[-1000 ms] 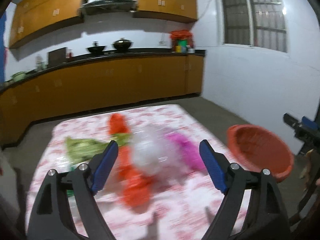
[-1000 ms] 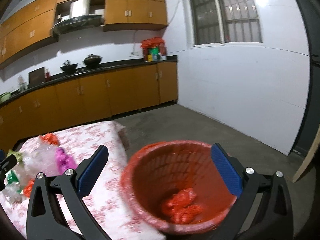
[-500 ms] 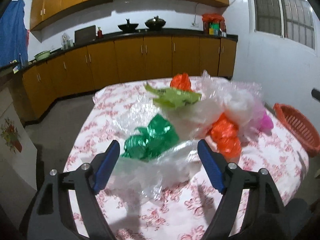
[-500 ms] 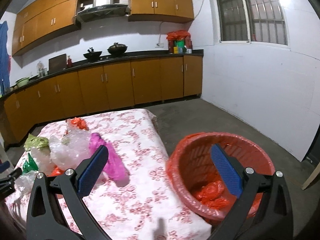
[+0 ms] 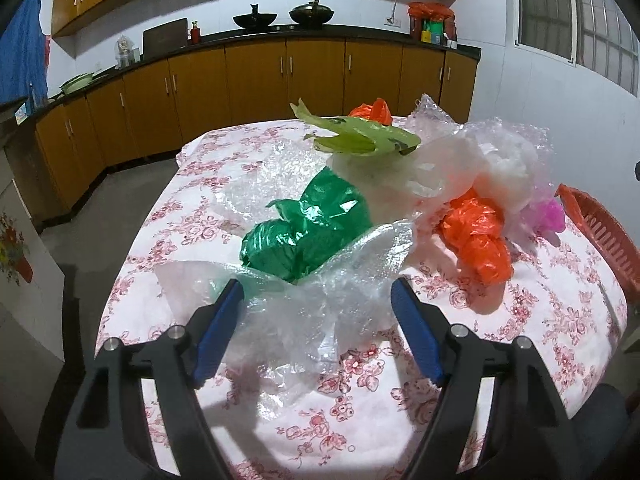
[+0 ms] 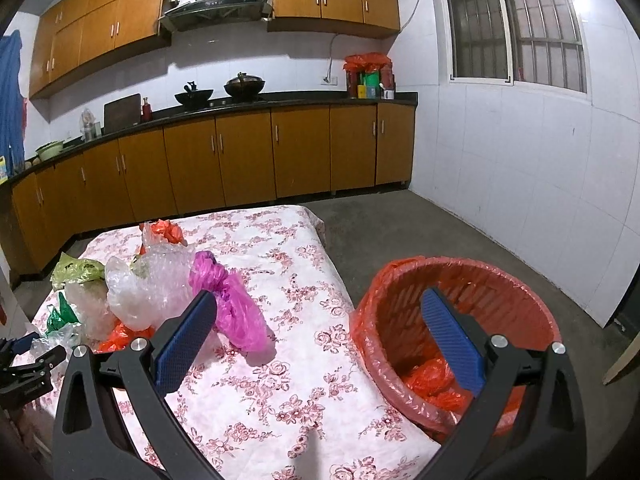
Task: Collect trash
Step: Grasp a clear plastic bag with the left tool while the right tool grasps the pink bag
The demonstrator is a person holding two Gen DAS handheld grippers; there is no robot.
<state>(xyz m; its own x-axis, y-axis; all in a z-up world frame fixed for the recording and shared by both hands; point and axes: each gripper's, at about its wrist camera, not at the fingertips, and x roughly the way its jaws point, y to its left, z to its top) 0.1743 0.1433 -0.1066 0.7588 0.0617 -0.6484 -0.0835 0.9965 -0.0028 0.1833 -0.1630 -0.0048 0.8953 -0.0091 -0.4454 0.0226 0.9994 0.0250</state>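
Both your tongs spread wide over the table (image 5: 560,320).
Your left gripper (image 5: 316,312) straddles clear wrap (image 5: 320,304) before the bag pile; your right gripper (image 6: 316,320) holds nothing, beside the red basket (image 6: 384,292).

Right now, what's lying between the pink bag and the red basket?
Only bare floral tablecloth lies between the pink bag and the red basket, as the right wrist view shows.

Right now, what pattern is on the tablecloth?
The tablecloth is white with a pink-red floral print, clearest in the right wrist view.
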